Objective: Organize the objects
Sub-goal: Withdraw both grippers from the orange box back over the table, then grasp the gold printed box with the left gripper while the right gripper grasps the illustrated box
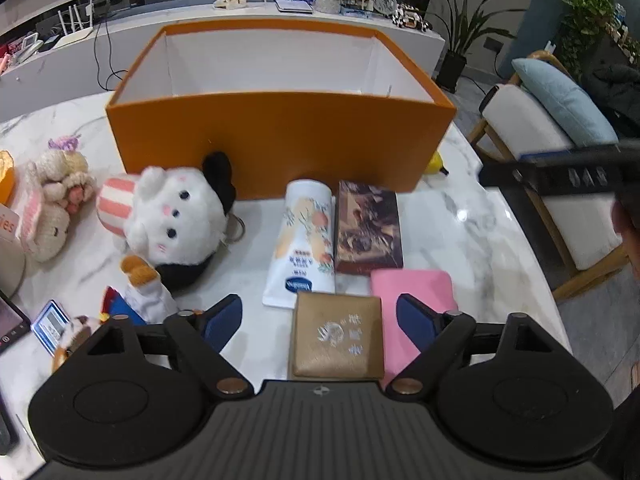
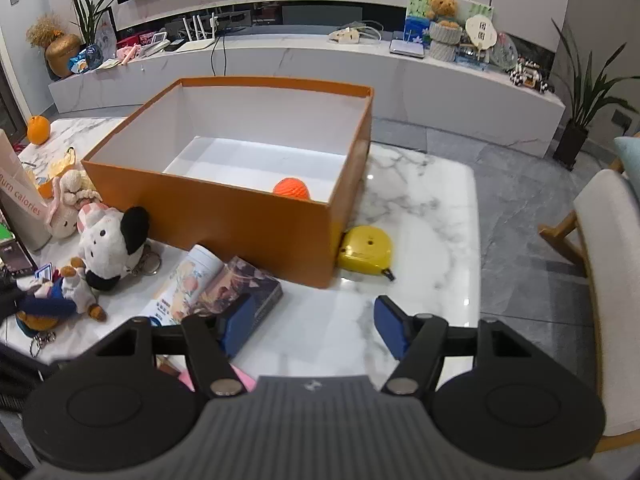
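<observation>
We're looking at a glossy marble-look tabletop (image 2: 420, 216), white with grey veins, throwing back lamp glare. On it the orange box (image 1: 280, 140) looks like matt cardboard, plain white inside. In front of the box, the white plush toy (image 1: 176, 216) is fluffy fabric, the lotion tube (image 1: 306, 240) smooth shiny plastic, and the dark printed box (image 1: 368, 228) slick cardboard. Nearer than that, the tan case (image 1: 336, 336) seems leathery and matt. At the box's right corner, the yellow tape measure (image 2: 366, 250) is hard smooth plastic.
</observation>
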Demonstrator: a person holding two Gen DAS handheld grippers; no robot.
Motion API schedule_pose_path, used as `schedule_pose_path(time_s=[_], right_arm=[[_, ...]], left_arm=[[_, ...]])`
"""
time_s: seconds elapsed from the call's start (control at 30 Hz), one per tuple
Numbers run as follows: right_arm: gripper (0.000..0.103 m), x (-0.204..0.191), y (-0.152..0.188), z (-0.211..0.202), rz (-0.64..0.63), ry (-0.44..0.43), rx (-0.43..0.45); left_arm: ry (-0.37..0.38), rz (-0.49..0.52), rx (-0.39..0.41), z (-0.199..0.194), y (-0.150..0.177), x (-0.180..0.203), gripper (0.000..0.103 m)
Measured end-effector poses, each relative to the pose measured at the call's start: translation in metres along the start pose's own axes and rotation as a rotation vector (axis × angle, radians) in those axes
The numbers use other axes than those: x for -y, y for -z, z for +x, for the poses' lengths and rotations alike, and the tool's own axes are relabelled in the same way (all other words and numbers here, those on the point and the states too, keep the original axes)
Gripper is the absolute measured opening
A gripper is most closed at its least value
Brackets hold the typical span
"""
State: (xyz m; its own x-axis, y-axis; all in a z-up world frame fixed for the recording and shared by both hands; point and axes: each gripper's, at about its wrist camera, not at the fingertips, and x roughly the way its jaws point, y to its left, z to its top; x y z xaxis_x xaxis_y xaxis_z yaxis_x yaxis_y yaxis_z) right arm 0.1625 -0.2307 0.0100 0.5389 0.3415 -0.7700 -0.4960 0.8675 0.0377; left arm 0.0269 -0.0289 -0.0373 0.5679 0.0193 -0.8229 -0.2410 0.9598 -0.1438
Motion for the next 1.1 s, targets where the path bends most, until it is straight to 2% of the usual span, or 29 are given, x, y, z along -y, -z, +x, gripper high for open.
schedule_pose_path(time_s=[0.07,0.4,0.5,0.83,0.93,0.97,1.1], right_arm=[[0.073,0.002,-0.004,0.006,0.023,0.006,0.007],[0.073,0.053,-0.021,0.042,0.205,0.124,-0.018],[0.073,0.065,-0.021,0.05,0.246,0.132,-0.045],[0.073,0.029,-0.013,0.069,0.156,0.031,-0.105],[0.073,0.005,-0.008,0.075,0.115,-0.008,-0.13],[0.073,0.0,-0.006,0.076,0.108,-0.015,-0.133],[0.073,-0.017,-0.008,0.086,0.117,-0.031,-0.142]], left_arm=[[-0.006,0.007,-0.011,0.004,0.002,0.002,0.091],[-0.018,0.044,-0.043,0.019,0.01,0.006,0.087],[0.0,0.045,-0.038,0.023,0.011,0.006,0.087],[-0.014,0.07,-0.103,0.043,0.013,0.012,0.081],[-0.007,0.05,-0.119,0.045,0.013,0.011,0.077],[-0.006,0.045,-0.124,0.045,0.013,0.01,0.073],[-0.057,0.047,-0.119,0.041,0.013,0.005,0.07]])
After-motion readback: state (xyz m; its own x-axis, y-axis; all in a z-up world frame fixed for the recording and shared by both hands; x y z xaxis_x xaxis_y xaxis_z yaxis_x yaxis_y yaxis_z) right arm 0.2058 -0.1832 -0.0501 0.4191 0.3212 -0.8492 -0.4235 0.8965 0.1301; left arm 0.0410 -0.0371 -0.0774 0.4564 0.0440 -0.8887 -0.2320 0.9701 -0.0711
